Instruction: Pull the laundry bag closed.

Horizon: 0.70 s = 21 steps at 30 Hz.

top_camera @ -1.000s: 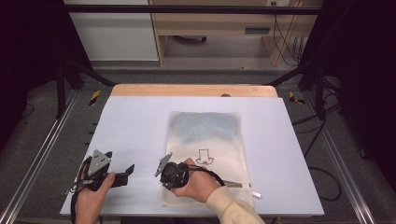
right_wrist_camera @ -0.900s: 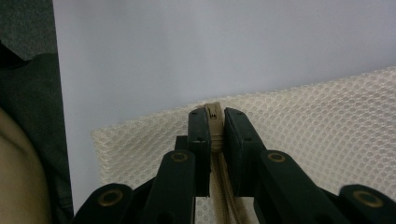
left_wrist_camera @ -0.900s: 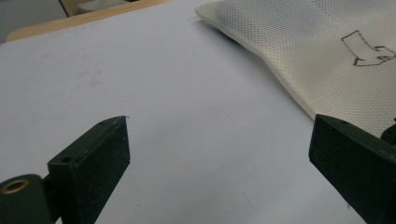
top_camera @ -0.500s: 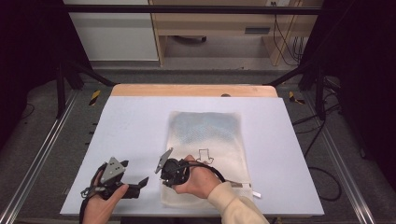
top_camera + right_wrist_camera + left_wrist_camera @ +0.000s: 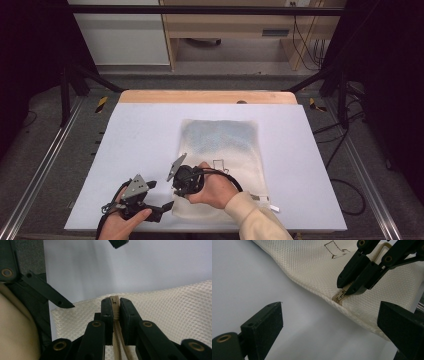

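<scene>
Bag (image 5: 220, 150): mesh pouch lying flat on the table (image 5: 125, 150), long axis running away from the person; zip edge at its near left side.
Right gripper (image 5: 113, 306): clenched on the zip pull (image 5: 340, 295), jaws pinching the tab at the bag's corner.
Left gripper (image 5: 167, 205): jaws spread, nothing between them; beside the bag's near left corner.
Key relation: the bag edge lies just ahead and right of the left gripper, the nearer free tool for pinning the fabric.
Left gripper view: zip teeth and the right jaws' bite.
High view: whole bag layout, both hands.
</scene>
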Each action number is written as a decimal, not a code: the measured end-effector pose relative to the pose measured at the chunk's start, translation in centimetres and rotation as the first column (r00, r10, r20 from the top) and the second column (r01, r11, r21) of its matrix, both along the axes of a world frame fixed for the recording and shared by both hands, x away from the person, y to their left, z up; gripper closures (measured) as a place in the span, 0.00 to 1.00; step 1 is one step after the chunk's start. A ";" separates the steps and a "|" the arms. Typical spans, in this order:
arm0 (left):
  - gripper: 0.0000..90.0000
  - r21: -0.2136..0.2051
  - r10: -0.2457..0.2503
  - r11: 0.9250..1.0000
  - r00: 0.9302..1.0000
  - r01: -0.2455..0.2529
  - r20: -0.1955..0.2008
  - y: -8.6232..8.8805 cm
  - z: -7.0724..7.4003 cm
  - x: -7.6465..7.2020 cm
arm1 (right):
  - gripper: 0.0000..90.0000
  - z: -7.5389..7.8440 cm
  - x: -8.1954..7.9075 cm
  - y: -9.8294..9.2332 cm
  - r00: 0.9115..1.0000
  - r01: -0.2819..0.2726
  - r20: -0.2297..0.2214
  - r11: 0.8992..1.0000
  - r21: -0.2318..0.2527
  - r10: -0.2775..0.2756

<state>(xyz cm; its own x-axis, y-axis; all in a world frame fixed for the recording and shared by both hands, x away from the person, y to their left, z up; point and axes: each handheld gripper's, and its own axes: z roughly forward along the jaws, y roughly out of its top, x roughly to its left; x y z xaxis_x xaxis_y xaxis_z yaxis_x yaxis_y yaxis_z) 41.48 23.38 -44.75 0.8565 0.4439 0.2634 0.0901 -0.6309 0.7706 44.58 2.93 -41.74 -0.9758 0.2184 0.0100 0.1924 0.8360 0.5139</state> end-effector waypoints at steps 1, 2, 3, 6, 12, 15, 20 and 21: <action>0.12 -0.006 -0.010 1.000 1.000 0.010 -0.012 -0.2 -0.1 0.1 | 0.91 0.1 0.0 -0.1 1.000 -0.006 0.008 1.000 0.003 0.006; 0.12 -0.006 -0.018 1.000 1.000 0.018 -0.016 -0.3 -0.2 0.2 | 0.91 0.1 0.0 -0.1 1.000 -0.006 0.008 1.000 0.003 0.006; 0.13 -0.019 -0.036 0.999 0.999 0.035 -0.030 -0.4 -0.4 0.3 | 0.91 0.1 0.0 -0.1 1.000 -0.004 0.009 1.000 0.005 0.004; 0.14 -0.017 -0.039 0.999 0.999 0.039 -0.033 -0.7 -0.6 0.6 | 0.91 0.3 0.0 -0.1 1.000 -0.009 0.010 1.000 0.007 0.009; 0.19 -0.030 -0.079 0.997 0.995 0.077 -0.063 -1.4 -1.0 1.1 | 0.91 0.4 0.1 -0.1 1.000 -0.014 0.016 1.000 0.014 0.013; 0.21 -0.035 -0.092 0.995 0.992 0.089 -0.082 -2.0 -1.3 1.3 | 0.91 0.6 0.0 -0.2 1.000 -0.010 0.015 1.000 0.015 0.010; 0.22 -0.028 -0.121 0.992 0.990 0.120 -0.068 -2.7 -1.4 1.8 | 0.91 0.9 0.0 -0.2 1.000 -0.007 0.020 1.000 0.018 0.006; 0.22 -0.030 -0.124 0.992 0.990 0.122 -0.066 -2.7 -1.4 1.8 | 0.91 0.9 0.0 -0.3 1.000 -0.009 0.021 1.000 0.020 0.008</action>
